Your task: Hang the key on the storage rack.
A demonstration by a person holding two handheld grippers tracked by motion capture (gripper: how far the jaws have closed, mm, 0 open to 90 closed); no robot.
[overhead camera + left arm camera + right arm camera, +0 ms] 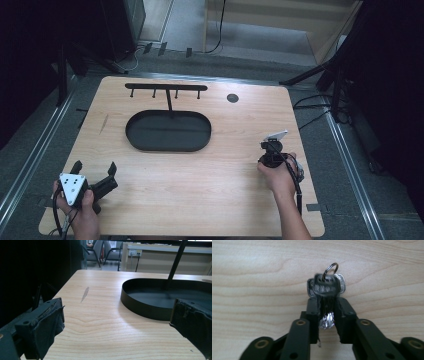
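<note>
From above, we see the left gripper (95,172) low at the near left corner of the wooden counter (240,200), held in the person's left hand (82,212), its two black fingers (112,169) spread wide with only bare wood between them. Ahead of those fingers and off to their right sits a black oval tray (168,131), with a thin post rising from its far side to a bar with four short pegs (166,88); a small dark round hole (232,98) lies in the counter beyond. The right gripper (273,150) is near the counter's right edge, pointing steeply down, gripped by the right hand (279,175), well apart from the tray. In the left gripper view we look along the left gripper's two padded fingers (47,325), which stand far apart at the left and right edges; the tray's wall (142,305) is ahead, nearer the right finger, and a small grey scuff (85,294) marks the wood ahead of the left finger. In the right gripper view the fingers (313,312) are pressed in on a bunch of silver keys (326,286), pinching the blades, while the key heads and a small split ring (330,268) stick out past the fingertips over the bare wood.
</note>
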